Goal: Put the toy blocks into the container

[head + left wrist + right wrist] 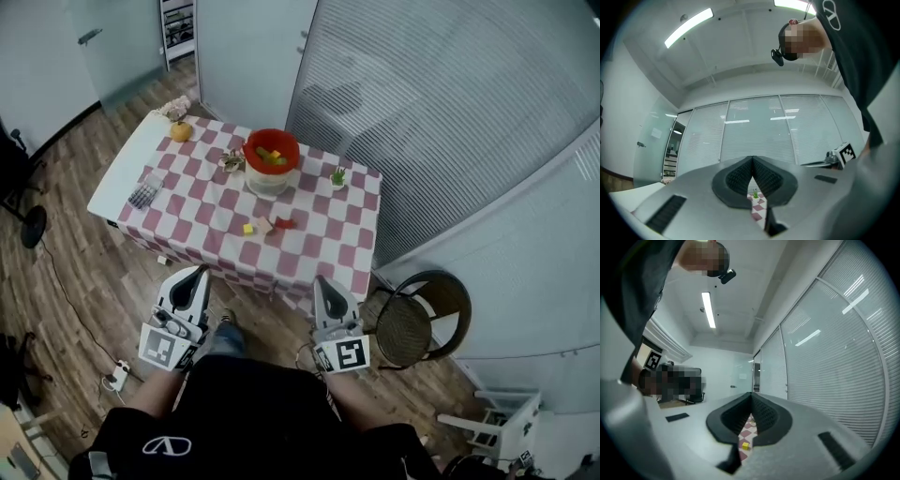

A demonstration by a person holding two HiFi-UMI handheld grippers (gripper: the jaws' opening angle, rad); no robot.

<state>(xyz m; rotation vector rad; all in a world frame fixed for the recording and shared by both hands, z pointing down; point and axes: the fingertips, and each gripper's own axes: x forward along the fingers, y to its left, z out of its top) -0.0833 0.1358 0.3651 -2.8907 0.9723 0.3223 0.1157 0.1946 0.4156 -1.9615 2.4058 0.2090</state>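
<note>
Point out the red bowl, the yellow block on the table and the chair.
red bowl (250, 151): head view, left rim.
yellow block (247, 228): head view, top face.
chair (405, 330): head view, middle of seat.

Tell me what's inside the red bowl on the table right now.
In the head view, the red bowl holds at least one yellow block and some green pieces. Anything beneath them, or tucked behind the near rim, is hidden from this angle.
</note>
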